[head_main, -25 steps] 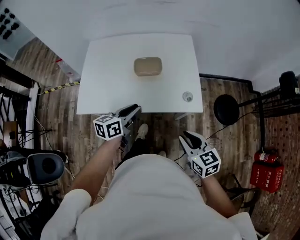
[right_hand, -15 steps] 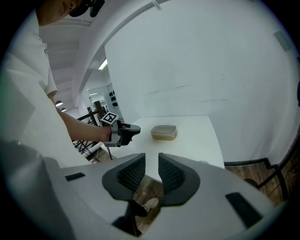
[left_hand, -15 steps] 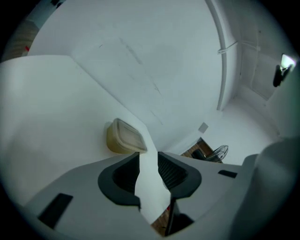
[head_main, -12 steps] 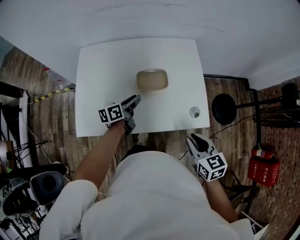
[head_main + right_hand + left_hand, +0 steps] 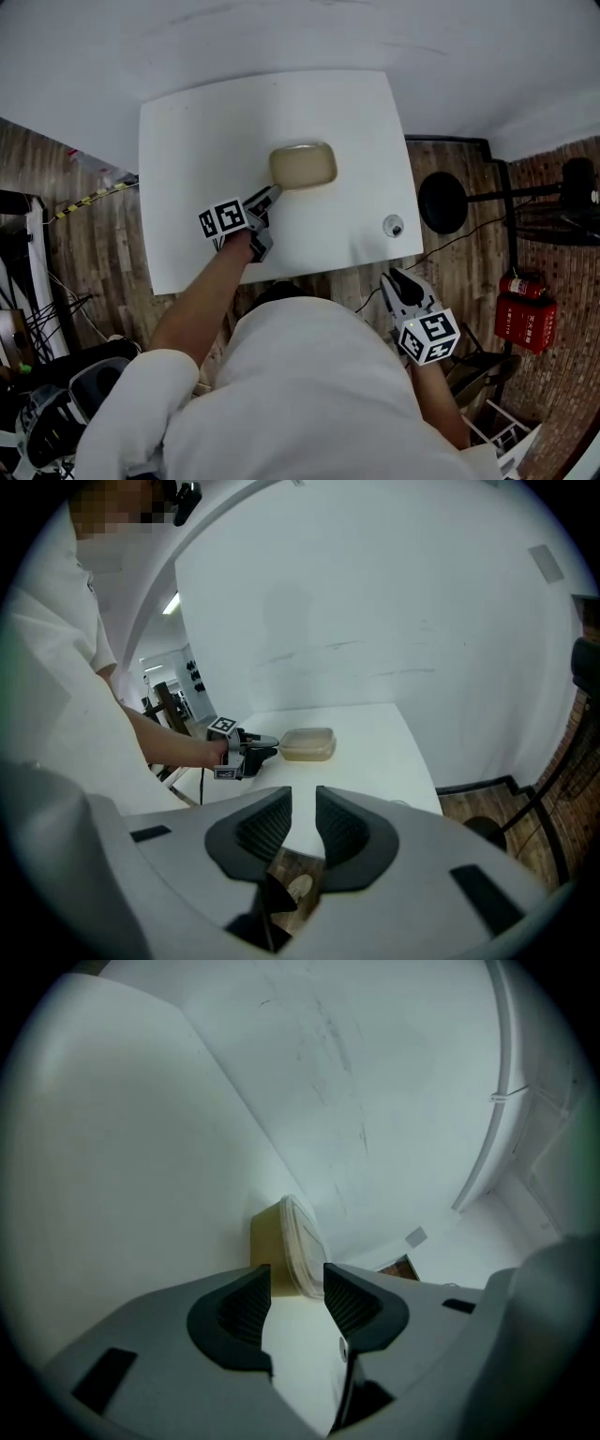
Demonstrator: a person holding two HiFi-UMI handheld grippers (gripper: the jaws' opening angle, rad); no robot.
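white rectangular tabletop (image 5: 187, 169), matte and smooth, rounded corners, sits against a plain white wall (image 5: 281, 33). wood-plank floor (image 5: 94, 244) around it. on the floor to the right we see a black round stand base (image 5: 442, 202) and a red fire extinguisher (image 5: 528, 317).

container (image 5: 303, 166) sits mid-tabletop: tan, rounded-rectangle box with a pale translucent rimmed lid. small round grey piece (image 5: 393, 225) lies near the tabletop's right edge, well apart from the container.

left hand-held gripper (image 5: 272, 194) is over the tabletop, grey body with black ribbed pads, jaws apart with nothing between them, tips just beside the container's near left corner. right hand-held gripper (image 5: 394, 281) hangs over the floor off the tabletop's near edge, jaws slightly apart, empty.
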